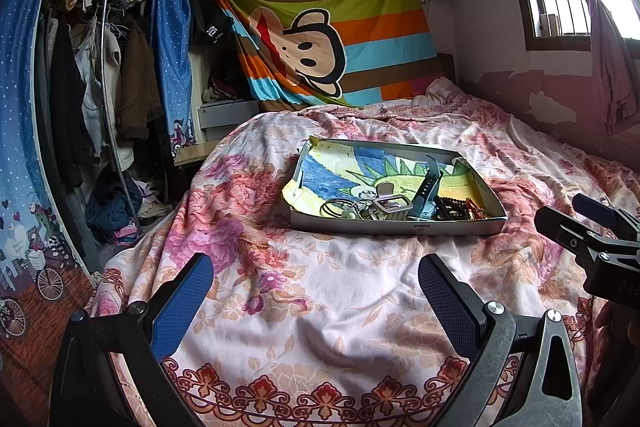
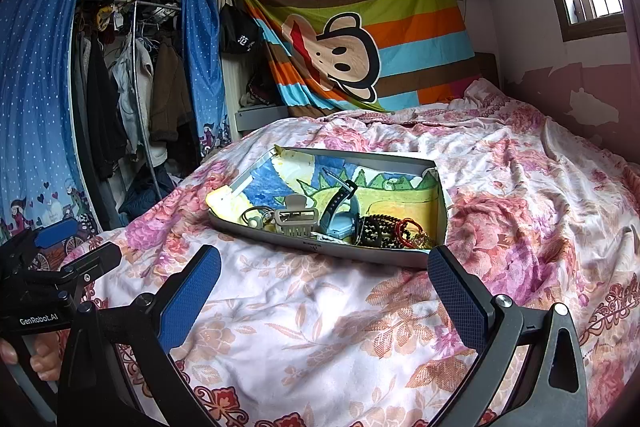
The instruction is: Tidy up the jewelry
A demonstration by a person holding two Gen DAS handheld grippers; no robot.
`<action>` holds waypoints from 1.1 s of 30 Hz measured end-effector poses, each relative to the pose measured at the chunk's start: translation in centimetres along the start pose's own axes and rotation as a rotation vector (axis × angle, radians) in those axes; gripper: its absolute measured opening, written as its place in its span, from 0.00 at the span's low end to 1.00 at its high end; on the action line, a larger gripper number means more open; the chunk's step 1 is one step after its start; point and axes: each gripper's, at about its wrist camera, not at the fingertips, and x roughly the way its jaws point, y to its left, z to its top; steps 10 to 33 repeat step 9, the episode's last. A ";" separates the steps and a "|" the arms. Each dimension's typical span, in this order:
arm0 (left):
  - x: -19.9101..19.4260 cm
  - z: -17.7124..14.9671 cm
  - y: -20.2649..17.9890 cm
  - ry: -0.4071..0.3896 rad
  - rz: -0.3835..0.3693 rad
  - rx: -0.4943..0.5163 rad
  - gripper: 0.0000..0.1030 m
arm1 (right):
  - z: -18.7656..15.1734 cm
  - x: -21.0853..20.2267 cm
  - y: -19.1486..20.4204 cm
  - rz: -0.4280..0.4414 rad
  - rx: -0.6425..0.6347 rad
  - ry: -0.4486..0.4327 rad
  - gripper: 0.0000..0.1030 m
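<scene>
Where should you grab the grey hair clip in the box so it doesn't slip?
Probably across the hair claw clip's flat rectangular body, coming down from above with one finger on each long side. It lies low in the shallow box with its teeth pointing toward the near wall, so a sideways approach would hit that wall. The hair ties and watch sit close beside it, so close the fingers carefully.

Both fisheye cameras are looking forward along their own blue-padded fingers, low over the near edge of the bed with the pink floral quilt (image 1: 320, 307), facing the striped monkey-print cloth (image 1: 332, 27) at the bed's head. The left view is sitting left of the right one. Both are sharing the shallow white cardboard tray (image 2: 340, 251), nearer in the right view, and each is catching the other hand-held gripper at its frame edge.
</scene>
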 end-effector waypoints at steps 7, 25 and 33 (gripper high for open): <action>-0.1 -0.1 0.4 0.004 0.003 0.001 1.00 | 0.0 0.0 0.0 0.000 0.000 0.002 0.99; -0.1 0.0 0.5 0.009 0.004 0.000 1.00 | 0.1 0.0 0.0 0.000 0.000 0.002 0.99; -0.1 0.0 0.5 0.009 0.004 0.000 1.00 | 0.1 0.0 0.0 0.000 0.000 0.002 0.99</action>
